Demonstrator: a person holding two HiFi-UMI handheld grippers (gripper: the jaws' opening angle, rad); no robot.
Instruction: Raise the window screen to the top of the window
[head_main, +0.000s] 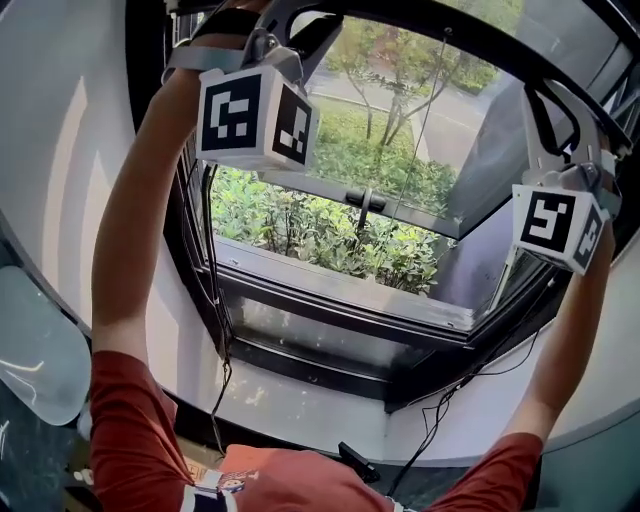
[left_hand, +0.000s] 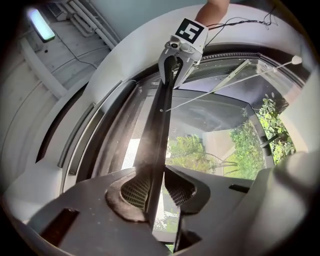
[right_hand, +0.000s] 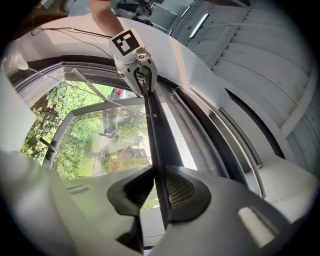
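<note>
The window screen's dark bottom bar (head_main: 450, 45) arcs across the top of the head view, above the open window. My left gripper (head_main: 275, 35) and right gripper (head_main: 565, 140) are both raised to it on outstretched arms. In the left gripper view the left gripper (left_hand: 155, 192) is shut on the bar (left_hand: 157, 130), which runs away to the right gripper (left_hand: 176, 57) at its far end. In the right gripper view the right gripper (right_hand: 159, 192) is shut on the same bar (right_hand: 159, 140), with the left gripper (right_hand: 140, 67) at the other end.
An outward-tilted glass sash with a handle (head_main: 365, 200) stands beyond the black window frame (head_main: 330, 290), with green shrubs outside. Cables (head_main: 215, 330) hang down the white wall below. A thin pull cord with a bead (left_hand: 296, 60) crosses the glass. A ceiling light (left_hand: 41, 24) is overhead.
</note>
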